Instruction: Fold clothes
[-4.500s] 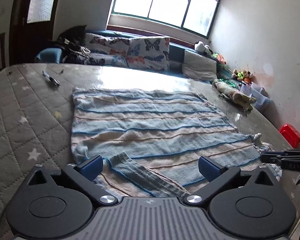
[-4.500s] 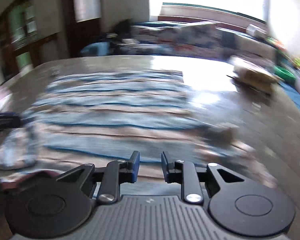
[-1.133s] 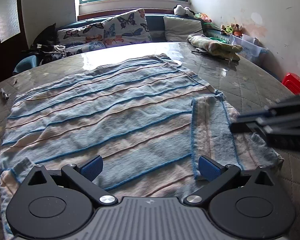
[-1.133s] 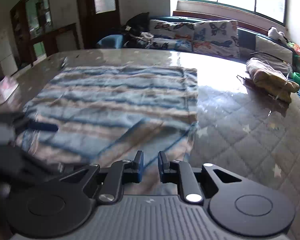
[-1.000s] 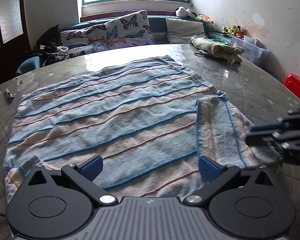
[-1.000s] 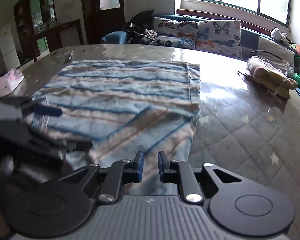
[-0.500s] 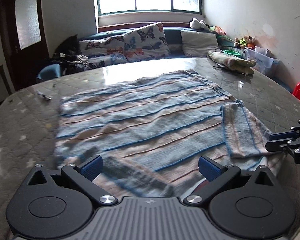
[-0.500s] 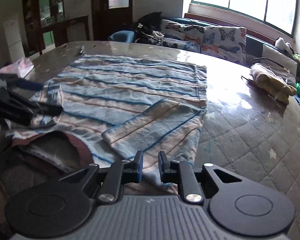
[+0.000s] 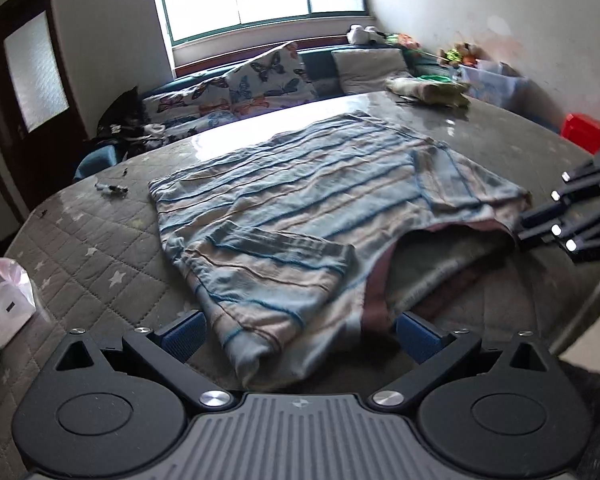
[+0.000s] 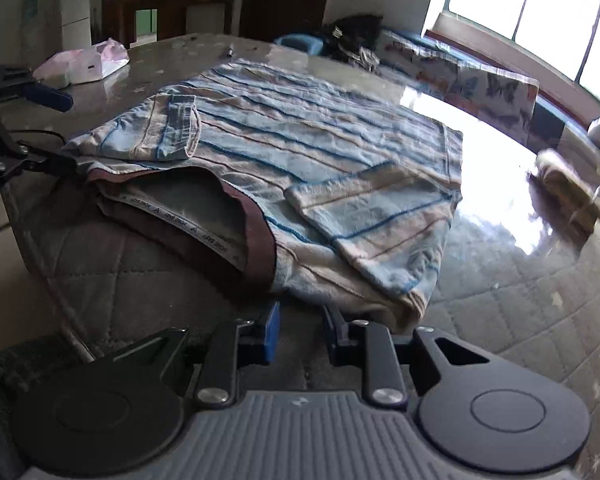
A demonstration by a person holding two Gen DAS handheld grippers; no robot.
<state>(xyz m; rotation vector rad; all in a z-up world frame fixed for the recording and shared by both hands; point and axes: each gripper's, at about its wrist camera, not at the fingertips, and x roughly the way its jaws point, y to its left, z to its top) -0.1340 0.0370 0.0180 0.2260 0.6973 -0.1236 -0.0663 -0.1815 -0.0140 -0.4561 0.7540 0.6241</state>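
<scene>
A blue and beige striped top (image 9: 300, 196) lies flat on the quilted grey table (image 9: 96, 248), its neck opening with a maroon band (image 10: 256, 236) facing the near edge. Both sleeves are folded in over the body (image 9: 284, 248) (image 10: 372, 220). My left gripper (image 9: 300, 334) is open and empty at the near edge, by the shoulder. My right gripper (image 10: 298, 332) is narrowly open and empty, just short of the other shoulder; it also shows in the left wrist view (image 9: 572, 216).
A white plastic bag (image 9: 4, 296) sits at the table's left edge. A folded beige garment (image 9: 424, 90) lies at the far right. A sofa with butterfly cushions (image 9: 256, 84) stands behind the table. A red box (image 9: 588, 130) is on the right.
Both grippers have pulled back toward the near edge of the table. The left sleeve now lies folded over the body, and the neck opening has come into view.
</scene>
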